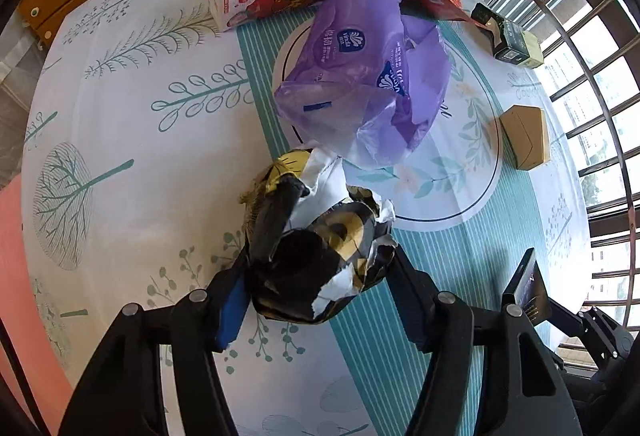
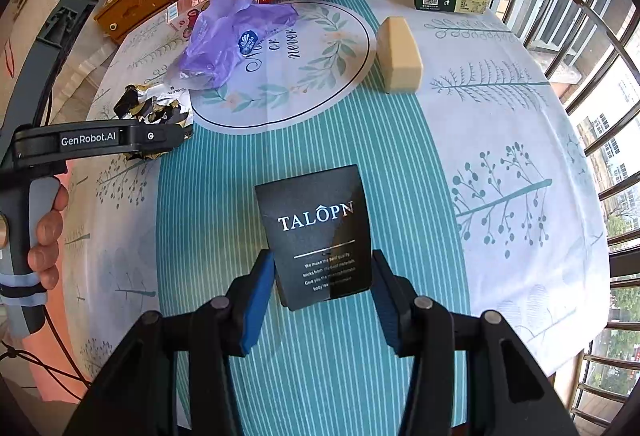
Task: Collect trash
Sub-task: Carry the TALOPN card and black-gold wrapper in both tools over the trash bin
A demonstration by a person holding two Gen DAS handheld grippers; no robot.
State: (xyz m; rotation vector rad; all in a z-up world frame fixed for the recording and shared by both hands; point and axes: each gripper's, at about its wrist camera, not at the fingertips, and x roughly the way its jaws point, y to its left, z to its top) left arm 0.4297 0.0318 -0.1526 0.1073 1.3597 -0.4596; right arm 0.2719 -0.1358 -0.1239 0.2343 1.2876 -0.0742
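Left tongs (image 1: 316,276) clamped on crumpled black-gold wrapper (image 1: 320,256), near left of counter (image 2: 500,116); pad contact partly hidden by foil. Right tongs (image 2: 320,296) level, low, straddling black TALOPN box (image 2: 316,232); contact unclear, cannot tell whether gripping. Purple bag (image 1: 360,76) beyond wrapper.

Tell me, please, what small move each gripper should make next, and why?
Probably lift both: the left gripper has its jaws shut on the crumpled black-and-gold wrapper, and the right gripper clamps the black TALOPN packet; neither needs regrasping.
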